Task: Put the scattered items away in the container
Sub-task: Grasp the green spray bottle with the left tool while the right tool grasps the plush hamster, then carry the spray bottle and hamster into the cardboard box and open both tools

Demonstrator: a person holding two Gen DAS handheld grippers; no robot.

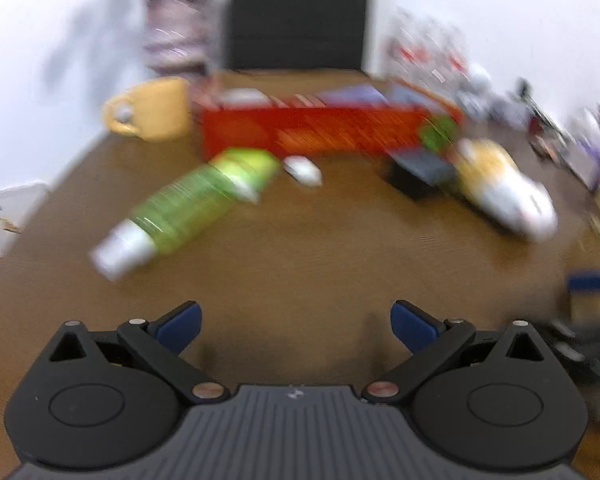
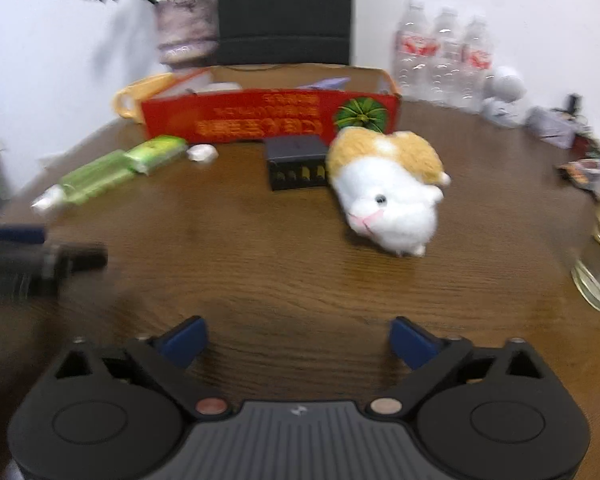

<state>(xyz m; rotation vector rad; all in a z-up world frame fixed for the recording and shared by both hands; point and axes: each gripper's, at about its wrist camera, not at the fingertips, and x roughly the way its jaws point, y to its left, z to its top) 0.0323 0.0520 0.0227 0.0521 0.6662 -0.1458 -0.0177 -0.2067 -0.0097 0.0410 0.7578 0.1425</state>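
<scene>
Left gripper [image 1: 296, 326]: fingers spread wide, nothing between them, bare table [image 1: 300, 248] showing through the gap. Right gripper [image 2: 298, 342]: the same, wide apart and empty.

Left view is badly smeared; detail is unreliable.

Ahead of the left fingers, slightly left of their line: green tube [image 1: 188, 204] lying flat, white cap end nearest the fingers, far end angled toward the box [image 1: 312, 132]. Just past its far end, a small white object [image 1: 303, 171], too blurred to identify. Further right of the fingers: black block [image 1: 420, 170] and plush hamster [image 1: 504, 186], close together, possibly touching.

Right view, sharper: hamster [image 2: 384, 192] ahead and right of the fingers, face turned toward them. Block [image 2: 296, 162] sits just beside its far-left flank, contact unclear. Tube [image 2: 108, 172] lies far left. Box [image 2: 272, 116] stands beyond all of these, open-topped, its red wall facing the fingers, some things already inside. The left gripper's tip [image 2: 40, 256] shows at the left edge.

Judgement: the loose items lie in a rough row just in front of the box, so each needs only a short carry over the near wall. The wide opening looks like readiness for a first pick: tube for the left, hamster for the right. The hamster is soft and should compress; the tube may roll if pinched off-centre.

Yellow mug [image 1: 152, 110] stands left of the box and bottles [image 2: 444, 56] to its right, probably not part of the job.
</scene>
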